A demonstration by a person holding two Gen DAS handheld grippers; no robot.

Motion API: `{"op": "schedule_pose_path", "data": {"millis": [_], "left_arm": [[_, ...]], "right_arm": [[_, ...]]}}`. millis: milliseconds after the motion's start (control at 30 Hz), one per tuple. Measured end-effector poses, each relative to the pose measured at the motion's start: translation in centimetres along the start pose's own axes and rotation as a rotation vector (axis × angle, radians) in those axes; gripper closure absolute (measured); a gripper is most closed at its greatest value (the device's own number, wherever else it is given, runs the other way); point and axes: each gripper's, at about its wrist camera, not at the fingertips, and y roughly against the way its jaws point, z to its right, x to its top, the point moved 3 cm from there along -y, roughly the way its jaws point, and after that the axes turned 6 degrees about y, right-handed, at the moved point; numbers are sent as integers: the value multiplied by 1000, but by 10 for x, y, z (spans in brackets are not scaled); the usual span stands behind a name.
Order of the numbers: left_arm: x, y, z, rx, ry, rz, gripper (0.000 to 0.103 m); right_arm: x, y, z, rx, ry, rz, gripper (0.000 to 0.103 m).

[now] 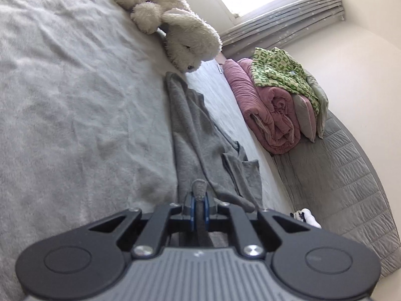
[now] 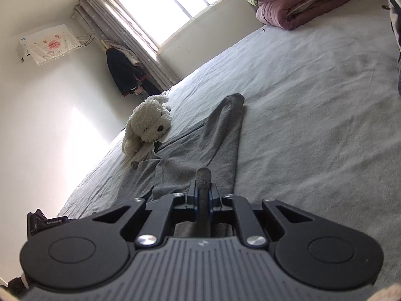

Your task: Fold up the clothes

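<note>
The left gripper [image 1: 199,190] sits at the lower centre of the left wrist view, its jaws drawn together on a fold of the grey garment [image 1: 198,138], with a strip of the fabric running back between the fingers toward the camera. From the pinch the garment stretches up the middle of the frame across the bed [image 1: 75,87], narrowing toward the plush dog [image 1: 175,22] that lies at the upper centre. A short sleeve of the garment lies flat to the right of the gripper.

In the right wrist view the right gripper [image 2: 203,175] is likewise at the lower centre, jaws closed on the same grey garment [image 2: 200,140], a dark band of cloth clamped between them. Here the garment fans out ahead of the gripper and tapers to a narrow end near the centre of the frame, with the plush dog [image 2: 147,125] just to its left, touching its edge.

A rolled pink quilt [image 1: 265,110] lies at the right of the left view, with a green patterned garment [image 1: 280,72] heaped on top of it. A window [image 2: 160,5] fills the top of the right view; a covered air conditioner [image 2: 45,44] hangs on the wall at the upper left, and dark clothes [image 2: 125,72] hang beside the curtain [image 2: 130,32].
</note>
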Motion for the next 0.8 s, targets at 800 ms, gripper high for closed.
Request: {"op": "schedule_pose_path", "data": {"millis": [800], "left_arm": [[-30, 108, 13, 179, -234, -39, 69]], "right_arm": [[-34, 50, -102, -108, 161, -179, 62]]}}
